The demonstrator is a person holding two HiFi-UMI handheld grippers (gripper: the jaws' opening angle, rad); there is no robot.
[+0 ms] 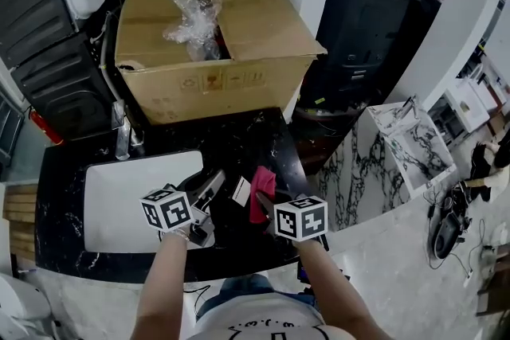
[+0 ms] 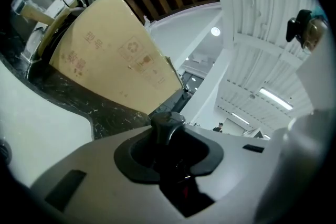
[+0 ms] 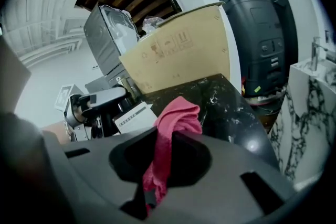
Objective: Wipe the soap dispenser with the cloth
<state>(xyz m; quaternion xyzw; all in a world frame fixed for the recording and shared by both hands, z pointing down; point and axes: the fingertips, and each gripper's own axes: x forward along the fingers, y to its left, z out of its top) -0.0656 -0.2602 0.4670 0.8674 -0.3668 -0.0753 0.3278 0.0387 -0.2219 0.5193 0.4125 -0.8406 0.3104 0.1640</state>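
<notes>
The soap dispenser (image 3: 130, 115) is clamped in the left hand-held gripper (image 1: 210, 190). It is held just left of the right hand-held gripper (image 3: 163, 165), where the cloth (image 3: 178, 115) is pinched.

The head camera is looking steeply down onto the black bench (image 1: 255, 131) and cardboard box (image 1: 239, 20). The left gripper view is looking low and tilted along the left tongs (image 2: 168, 131) at that box from close by. The right gripper view is facing the same box front along the right tongs (image 3: 157, 165).
</notes>
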